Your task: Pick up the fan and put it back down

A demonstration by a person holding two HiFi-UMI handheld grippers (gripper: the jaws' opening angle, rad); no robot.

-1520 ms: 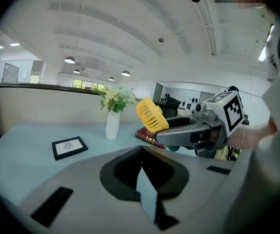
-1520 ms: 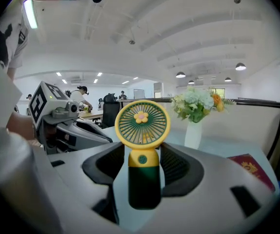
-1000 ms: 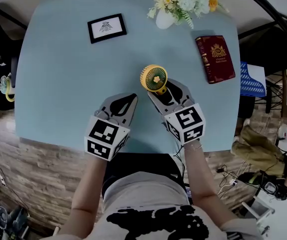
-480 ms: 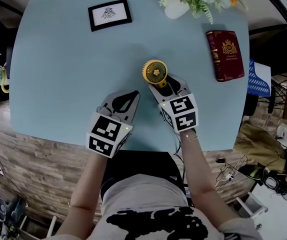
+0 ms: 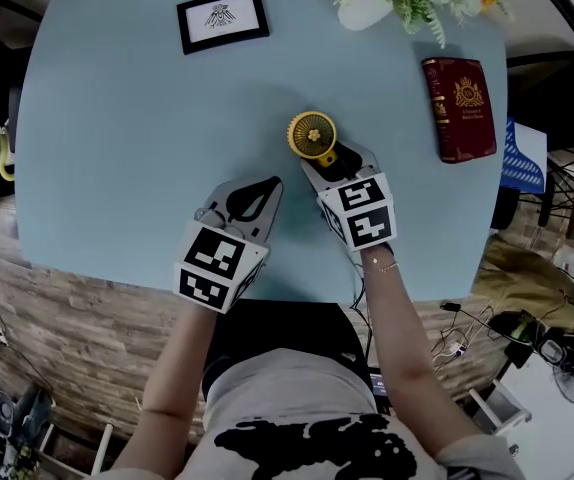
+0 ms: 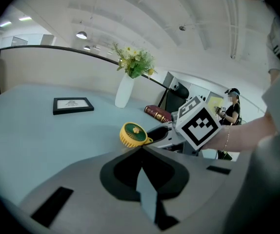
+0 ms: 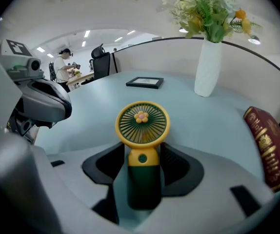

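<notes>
Fan (image 5: 312, 135), yellow head on a dark green handle, is gripped in my right gripper (image 5: 332, 160) low over the pale blue table (image 5: 117, 118), near its middle and slightly toward my side. In the right gripper view the fan (image 7: 142, 126) stands centred, its grille facing the camera and its handle running down between my two jaws. The jaws stand fairly wide yet close against the handle on both sides, so this is a pinch on a thick thing, not an empty spread. No view shows whether the fan's base already touches the table.

Step in hand, as I judge it: the put-down half of the task, with the fan still carried. The next move calls for settling the base flat on the table, then spreading the jaws and backing away along the handle without tipping the top-heavy head.

My left gripper (image 5: 270, 186) lies just beside the right one, on its left. Its fingers are pressed together tip to tip with nothing between them, and it touches nothing.

Further out: a framed picture (image 5: 222, 18) at the far left, a white vase of flowers (image 5: 367, 8) at the far edge, and a red book (image 5: 464, 108) to the right, all well apart from the fan.
</notes>
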